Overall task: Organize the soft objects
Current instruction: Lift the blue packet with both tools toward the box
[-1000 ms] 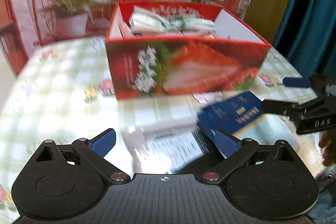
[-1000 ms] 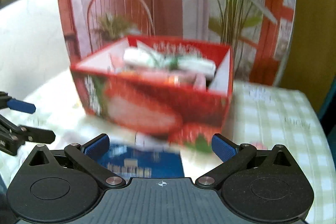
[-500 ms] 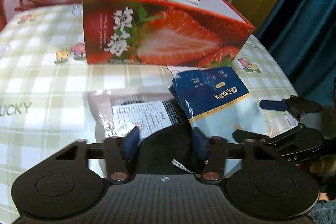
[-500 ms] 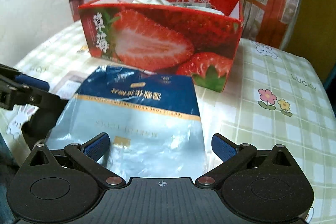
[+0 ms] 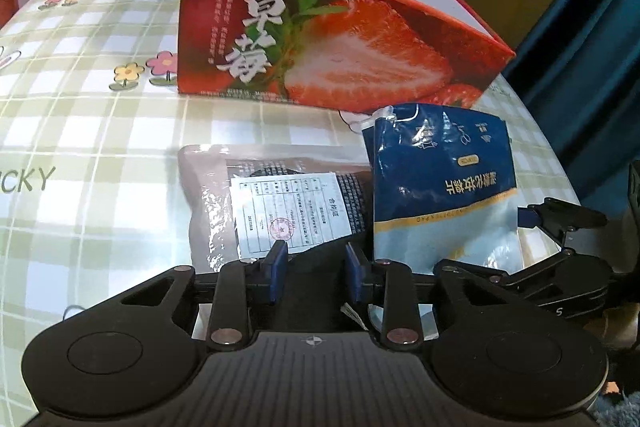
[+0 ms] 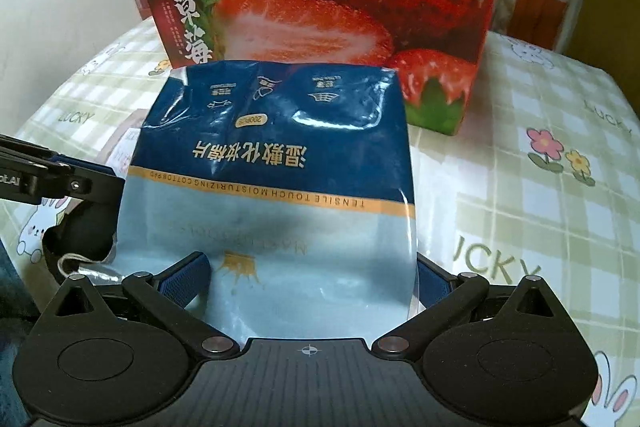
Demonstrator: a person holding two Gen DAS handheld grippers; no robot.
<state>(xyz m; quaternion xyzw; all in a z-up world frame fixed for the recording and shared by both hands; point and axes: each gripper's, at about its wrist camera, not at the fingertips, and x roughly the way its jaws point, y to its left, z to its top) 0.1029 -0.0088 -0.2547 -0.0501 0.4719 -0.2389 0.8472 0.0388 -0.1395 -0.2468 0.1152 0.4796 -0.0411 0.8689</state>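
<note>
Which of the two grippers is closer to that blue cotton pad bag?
Right. The right gripper straddles the blue cotton pad bag's near end; the left gripper sits beside it, closed on a dark packet.

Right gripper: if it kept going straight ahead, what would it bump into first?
The right gripper already straddles the blue cotton pad bag; it would push that first, probably into the strawberry box behind.

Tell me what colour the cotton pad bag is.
The cotton pad bag is dark blue on its far half, pale blue nearer, with a gold stripe between; clearest in the right wrist view.
</note>
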